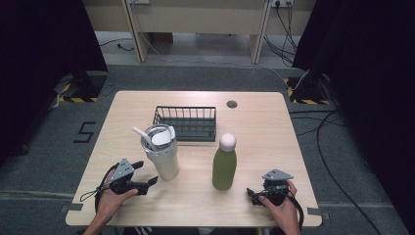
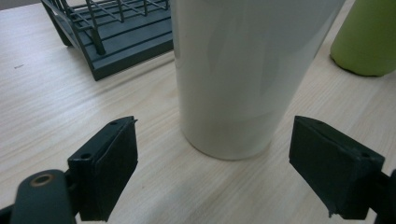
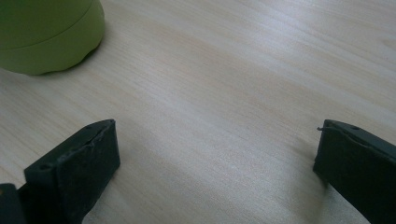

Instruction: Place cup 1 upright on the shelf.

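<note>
- Left gripper (image 1: 147, 177) is standing released, jaws wide, approaching white tumbler (image 2: 243, 70) at table (image 1: 264, 127) centre, approx. 2 o'clock from it.
- It should be centring jaws round tumbler base, w/o tipping it.
- Right gripper (image 1: 254, 193) is resting released, idle.

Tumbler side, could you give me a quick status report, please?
Left tool open, lined up on white tumbler, not touching. Right tool open, idle over table. Nothing between.

Cream-white tumbler (image 1: 163, 159) with a pale straw (image 1: 142, 136); green bottle (image 1: 224, 168) – white cap; dark wire basket (image 1: 186, 123); light wood-grain table (image 1: 254, 122) – black grippers.
</note>
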Demonstrator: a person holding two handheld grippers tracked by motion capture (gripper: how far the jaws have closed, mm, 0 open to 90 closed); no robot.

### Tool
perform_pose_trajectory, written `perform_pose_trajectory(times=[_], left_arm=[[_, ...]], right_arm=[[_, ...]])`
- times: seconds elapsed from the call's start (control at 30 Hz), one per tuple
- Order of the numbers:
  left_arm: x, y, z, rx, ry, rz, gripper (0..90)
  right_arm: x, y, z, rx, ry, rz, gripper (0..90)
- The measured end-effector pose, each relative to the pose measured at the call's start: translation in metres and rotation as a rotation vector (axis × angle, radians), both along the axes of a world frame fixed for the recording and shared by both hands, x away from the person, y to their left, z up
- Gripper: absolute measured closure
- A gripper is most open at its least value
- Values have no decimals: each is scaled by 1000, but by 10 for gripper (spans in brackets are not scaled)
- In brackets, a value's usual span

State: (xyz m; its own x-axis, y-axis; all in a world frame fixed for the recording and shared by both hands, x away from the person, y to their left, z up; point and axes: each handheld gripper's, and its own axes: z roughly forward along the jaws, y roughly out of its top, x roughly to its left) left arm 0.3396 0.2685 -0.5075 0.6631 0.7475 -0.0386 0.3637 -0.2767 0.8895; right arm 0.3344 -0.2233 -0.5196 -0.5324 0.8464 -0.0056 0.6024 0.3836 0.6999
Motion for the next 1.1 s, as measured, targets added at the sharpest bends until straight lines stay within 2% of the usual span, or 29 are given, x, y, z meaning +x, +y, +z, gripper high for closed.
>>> perform_pose_trajectory(times=[0.4,0.6,0.87,1.1], left_arm=[[10,-15,-2,-24,-30,-11,150],[14,-28,0,-30,-63,-40,150],[24,-41,-3,-39,-100,-37,107],[28,-44,-6,-71,-122,-41,92]], right_arm=[[0,0,0,2,4,-4,3],[0,0,0,1,1,1,3],[0,0,0,3,2,-1,3],[0,0,0,3,2,-1,3]])
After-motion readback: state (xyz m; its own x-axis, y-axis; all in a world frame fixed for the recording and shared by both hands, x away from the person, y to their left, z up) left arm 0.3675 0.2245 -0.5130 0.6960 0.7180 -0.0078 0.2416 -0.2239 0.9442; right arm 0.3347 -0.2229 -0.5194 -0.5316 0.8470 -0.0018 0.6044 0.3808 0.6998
